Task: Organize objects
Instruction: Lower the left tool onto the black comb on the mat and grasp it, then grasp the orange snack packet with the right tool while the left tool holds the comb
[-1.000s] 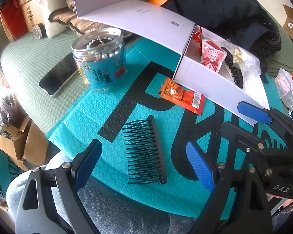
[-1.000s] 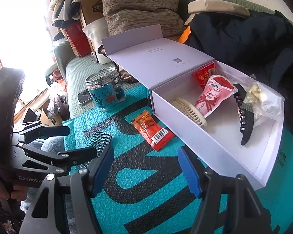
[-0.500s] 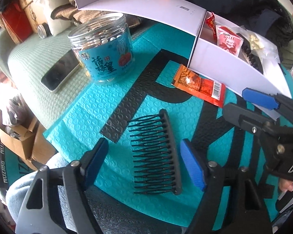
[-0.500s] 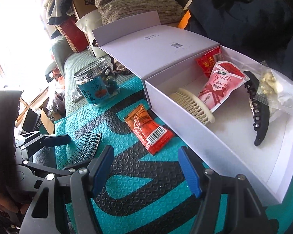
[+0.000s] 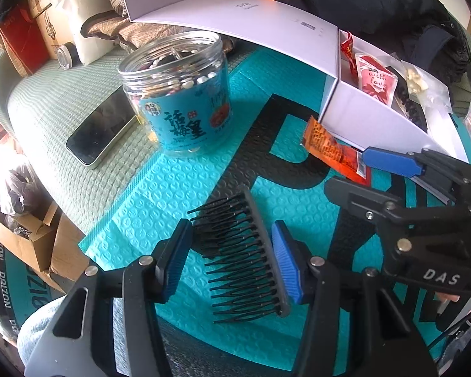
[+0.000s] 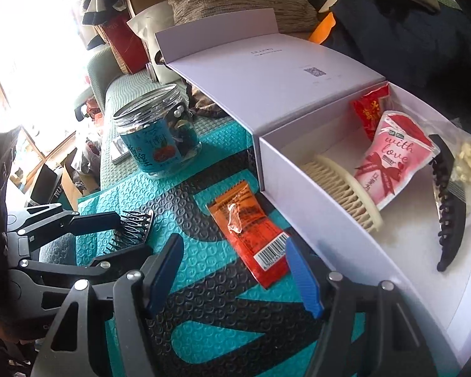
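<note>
Black comb [image 5: 245,257] between my left fingers [image 5: 175,257], half spread; right fingers [image 6: 301,273] wide, over packet [image 6: 248,223]; teal mat [image 5: 160,194].

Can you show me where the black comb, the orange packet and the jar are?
black comb [image 5: 245,260], left wrist view, on its teeth.
orange packet [image 6: 248,216], right wrist view, on its middle.
jar [image 5: 179,119], left wrist view, on its blue label.

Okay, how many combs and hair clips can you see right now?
3. A black comb lies on the teal mat between the left hand-held gripper's open fingers. A cream comb and a black claw clip lie inside the white box. Packets there could hide more.
</note>
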Action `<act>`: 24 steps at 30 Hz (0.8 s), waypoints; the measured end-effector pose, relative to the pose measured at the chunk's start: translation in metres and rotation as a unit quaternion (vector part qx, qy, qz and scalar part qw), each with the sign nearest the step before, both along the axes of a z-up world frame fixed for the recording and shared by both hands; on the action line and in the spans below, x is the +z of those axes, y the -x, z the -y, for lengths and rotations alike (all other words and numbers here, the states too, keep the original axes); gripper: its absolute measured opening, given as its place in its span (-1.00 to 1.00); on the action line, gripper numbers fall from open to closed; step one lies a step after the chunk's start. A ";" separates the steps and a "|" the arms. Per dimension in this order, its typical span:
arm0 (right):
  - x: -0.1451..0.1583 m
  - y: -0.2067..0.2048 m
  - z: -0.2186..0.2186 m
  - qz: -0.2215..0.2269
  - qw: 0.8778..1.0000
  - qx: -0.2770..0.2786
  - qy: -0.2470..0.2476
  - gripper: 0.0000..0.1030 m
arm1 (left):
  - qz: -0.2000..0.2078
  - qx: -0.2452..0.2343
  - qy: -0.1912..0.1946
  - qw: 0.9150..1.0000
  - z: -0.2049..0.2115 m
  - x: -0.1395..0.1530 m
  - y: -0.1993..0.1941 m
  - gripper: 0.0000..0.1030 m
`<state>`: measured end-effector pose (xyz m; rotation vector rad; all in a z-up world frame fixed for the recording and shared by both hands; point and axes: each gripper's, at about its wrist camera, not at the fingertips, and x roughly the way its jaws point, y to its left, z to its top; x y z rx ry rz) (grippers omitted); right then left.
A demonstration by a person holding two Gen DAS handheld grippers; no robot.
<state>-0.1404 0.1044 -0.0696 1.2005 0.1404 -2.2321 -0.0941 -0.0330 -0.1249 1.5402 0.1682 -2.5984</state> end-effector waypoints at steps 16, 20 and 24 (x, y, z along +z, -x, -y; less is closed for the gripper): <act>0.005 -0.004 0.014 -0.039 0.998 0.002 -0.043 0.24 | -0.016 0.021 -0.010 1.000 0.038 0.000 -0.004 -0.01; -0.005 0.000 0.028 -0.043 0.995 0.017 -0.083 0.20 | -0.018 0.018 -0.008 1.000 0.039 0.000 -0.006 -0.01; -0.007 0.003 0.035 -0.046 0.995 0.020 -0.087 0.16 | -0.020 0.021 -0.015 0.999 0.041 -0.001 -0.006 -0.01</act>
